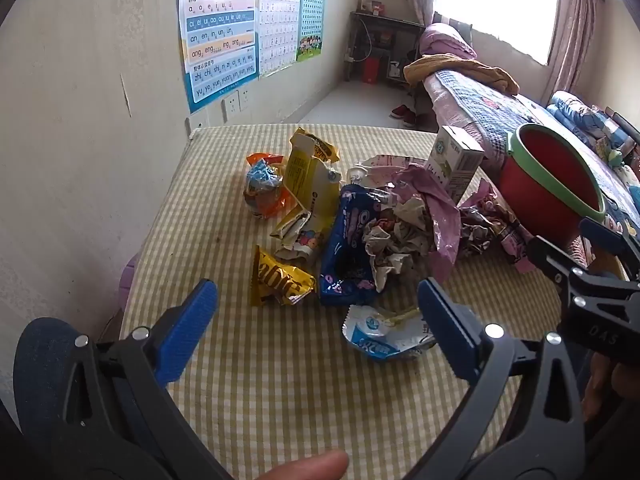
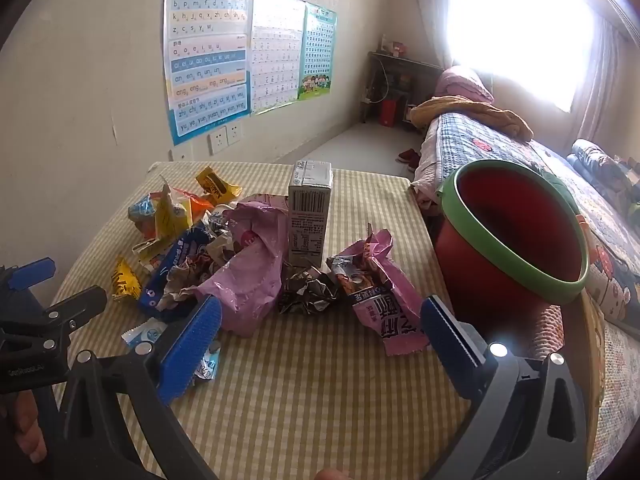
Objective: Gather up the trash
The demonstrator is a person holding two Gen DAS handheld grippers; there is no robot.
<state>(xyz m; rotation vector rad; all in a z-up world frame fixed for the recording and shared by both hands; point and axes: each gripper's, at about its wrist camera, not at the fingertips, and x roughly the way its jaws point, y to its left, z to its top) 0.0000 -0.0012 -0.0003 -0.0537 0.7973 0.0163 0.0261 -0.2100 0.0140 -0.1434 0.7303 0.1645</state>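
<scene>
Hovering over the checked yellow-and-white bench (image 1: 280,400), the left gripper (image 1: 316,312) has its blue-padded jaws spread wide and empty, a torn white-and-blue foil wrapper (image 1: 380,334) lying between them on the cloth. The right gripper (image 2: 320,320) is likewise released, jaws holding nothing, a crumpled pink snack wrapper (image 2: 384,300) just ahead. Beyond lie a crushed blue biscuit packet (image 1: 344,240), a yellow wrapper (image 1: 280,280) and an upright grey drink carton (image 2: 310,216). A red bucket with a green rim (image 2: 512,248) stands at the bench's right edge.
</scene>
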